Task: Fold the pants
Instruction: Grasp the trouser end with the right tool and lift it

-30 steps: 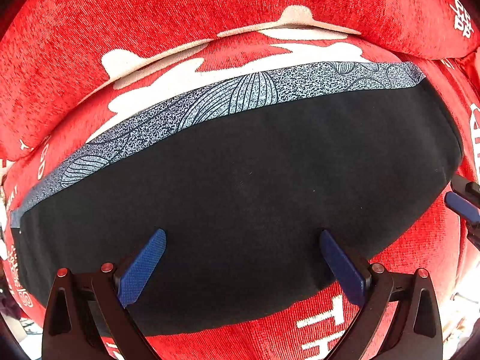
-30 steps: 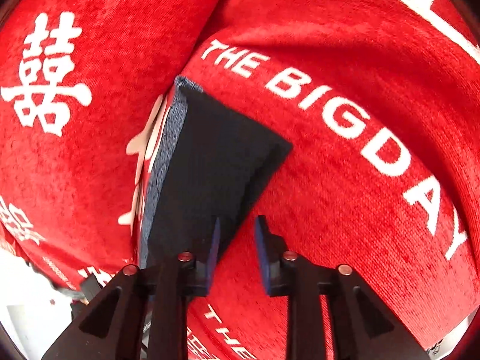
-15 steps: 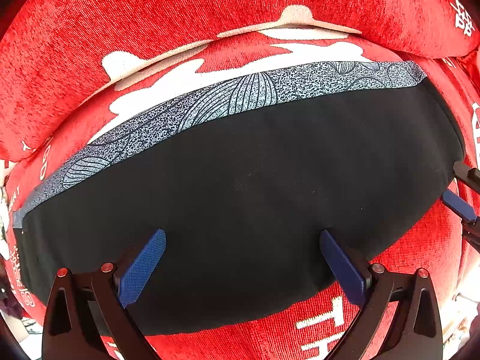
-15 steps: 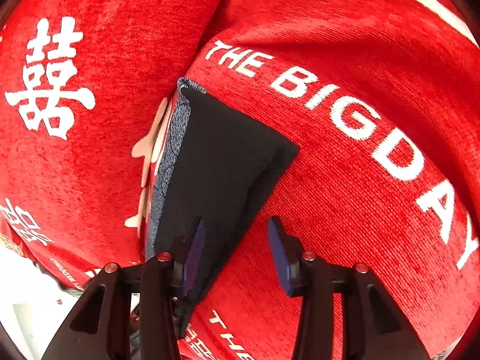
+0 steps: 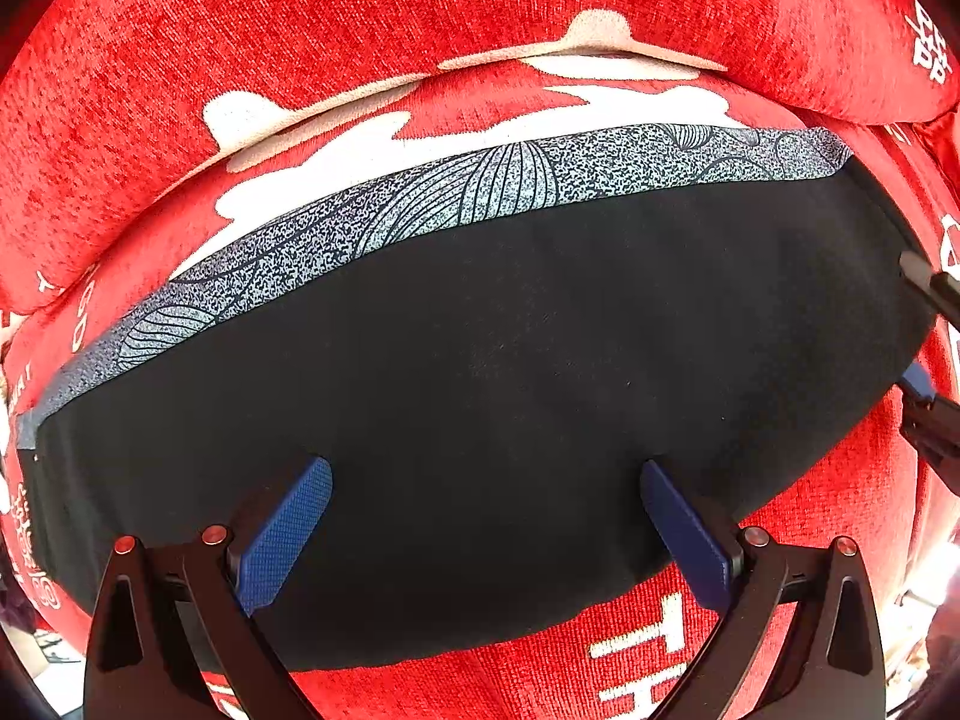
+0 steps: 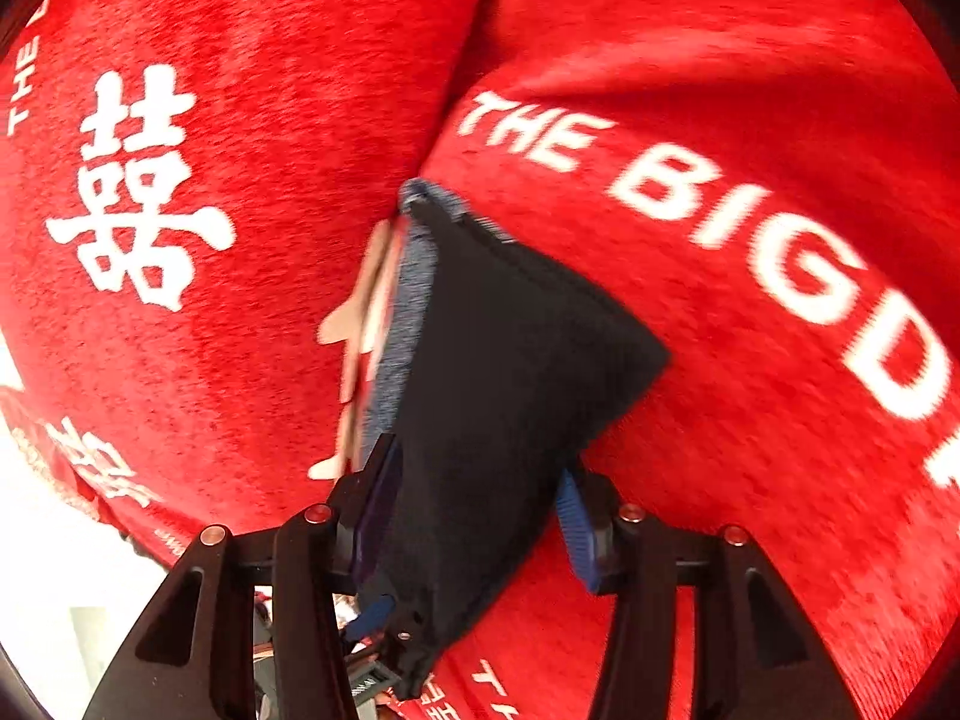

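Note:
The black pants (image 5: 510,372) lie folded flat on the red sofa seat, with a grey patterned band (image 5: 468,192) along their far edge. My left gripper (image 5: 486,516) is open, its blue pads spread wide just over the pants' near edge. In the right wrist view the pants (image 6: 504,372) run away from me as a narrow dark strip. My right gripper (image 6: 474,504) is open and straddles the near end of the pants, one pad on each side. Its tips also show at the right edge of the left wrist view (image 5: 927,336).
The red sofa cover (image 6: 720,360) with white lettering and Chinese characters fills both views. The sofa backrest (image 5: 420,18) rises just behind the pants. A bright floor area (image 6: 54,546) shows past the seat's edge at lower left.
My right gripper has opened wider and moved forward, so its pads now sit on either side of the pants' end. My left gripper and the pants have stayed still.

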The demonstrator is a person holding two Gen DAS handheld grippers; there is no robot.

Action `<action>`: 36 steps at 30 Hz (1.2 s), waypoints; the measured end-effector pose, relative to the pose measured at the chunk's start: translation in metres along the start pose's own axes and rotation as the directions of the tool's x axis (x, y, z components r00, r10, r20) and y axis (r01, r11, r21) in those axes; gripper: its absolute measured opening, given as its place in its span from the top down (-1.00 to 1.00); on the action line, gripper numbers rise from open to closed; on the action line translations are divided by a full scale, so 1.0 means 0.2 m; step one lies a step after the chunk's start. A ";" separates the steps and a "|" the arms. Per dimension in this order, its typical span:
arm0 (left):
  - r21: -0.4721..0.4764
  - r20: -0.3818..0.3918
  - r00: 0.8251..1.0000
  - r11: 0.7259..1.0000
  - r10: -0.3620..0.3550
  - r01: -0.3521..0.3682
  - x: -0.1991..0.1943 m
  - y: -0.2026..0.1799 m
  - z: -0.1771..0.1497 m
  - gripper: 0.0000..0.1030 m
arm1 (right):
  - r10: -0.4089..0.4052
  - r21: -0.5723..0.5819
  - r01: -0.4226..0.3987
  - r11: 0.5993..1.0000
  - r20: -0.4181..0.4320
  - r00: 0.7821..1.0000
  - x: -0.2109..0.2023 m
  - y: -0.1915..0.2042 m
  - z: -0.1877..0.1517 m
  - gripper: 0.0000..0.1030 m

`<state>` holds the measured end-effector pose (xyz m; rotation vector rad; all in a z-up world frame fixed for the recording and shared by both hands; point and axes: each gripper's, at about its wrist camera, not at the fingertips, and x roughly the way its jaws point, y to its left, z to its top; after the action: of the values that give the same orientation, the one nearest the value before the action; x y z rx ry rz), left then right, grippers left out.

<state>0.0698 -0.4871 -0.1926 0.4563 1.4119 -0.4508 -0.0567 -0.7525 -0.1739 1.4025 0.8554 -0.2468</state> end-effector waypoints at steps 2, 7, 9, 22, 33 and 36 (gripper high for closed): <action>-0.006 0.000 1.000 1.000 -0.003 0.003 0.00 0.01 0.00 -1.00 | 0.018 -0.031 -0.018 0.999 -0.007 1.000 0.02 0.02 0.00 -0.09; -0.003 0.002 1.000 1.000 -0.008 0.008 -0.01 0.01 0.00 -0.92 | 0.026 -0.013 -0.026 1.000 -0.022 0.999 0.11 0.03 0.04 -0.05; -0.038 0.048 0.999 0.999 0.021 -0.019 -0.08 0.03 0.02 -0.51 | -0.015 -0.025 0.013 1.000 -0.045 0.999 0.13 0.05 0.05 0.64; -0.091 0.125 0.991 0.995 0.044 -0.033 0.04 0.02 0.26 -0.51 | 0.101 -0.158 -0.114 0.981 -0.087 0.991 0.07 0.33 -0.02 0.74; -0.113 0.140 0.989 0.992 -0.044 0.060 -0.09 0.28 0.18 -0.51 | 0.013 -0.407 -0.057 0.912 -0.109 0.994 0.09 0.72 -0.19 0.74; -0.153 0.148 0.988 0.986 -0.047 0.070 -0.16 0.47 0.09 -0.72 | -0.081 -0.553 0.015 0.833 -0.095 0.992 0.13 0.89 -0.31 0.74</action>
<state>0.1330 -0.4176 -0.1566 0.2493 1.3122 -0.4071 0.0495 -0.6517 -0.0521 0.8547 0.9635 0.0504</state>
